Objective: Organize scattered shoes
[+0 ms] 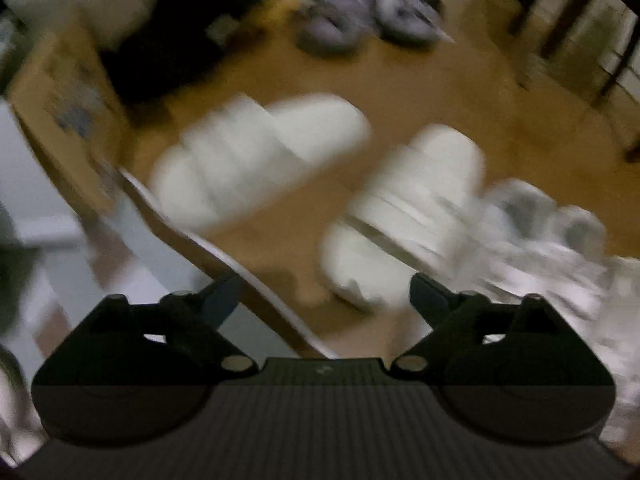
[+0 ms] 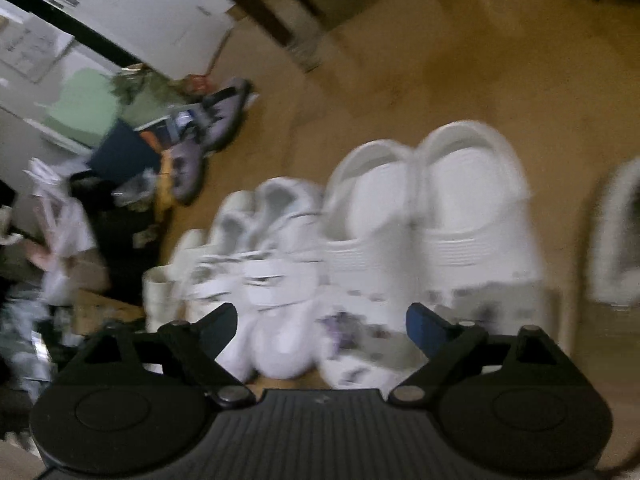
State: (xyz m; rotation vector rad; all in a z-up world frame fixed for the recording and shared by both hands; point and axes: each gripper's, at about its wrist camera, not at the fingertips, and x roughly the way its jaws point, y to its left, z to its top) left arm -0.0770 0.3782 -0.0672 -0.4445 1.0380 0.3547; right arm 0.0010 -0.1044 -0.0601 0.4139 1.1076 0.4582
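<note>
Left gripper (image 1: 322, 300) spread wide, empty; two blurred white foam slides (image 1: 260, 156) ahead on tan floor (image 1: 420, 92). Right gripper (image 2: 322, 328) likewise wide, empty, facing white strapped sneakers (image 2: 264, 280) beside white clogs (image 2: 432, 224).

Wooden floor (image 1: 420, 92) carried everything. In left wrist view, two white slippers (image 1: 256, 156) (image 1: 404, 216) lay on it, apart and at different angles; grey-purple shoes (image 1: 372, 12) sat farther back, blurred. In right wrist view, pair of white clogs (image 2: 432, 232) stood side by side on floor (image 2: 440, 60), white sneakers (image 2: 264, 264) just beside them, purple shoes (image 2: 208, 136) near clutter.
</note>
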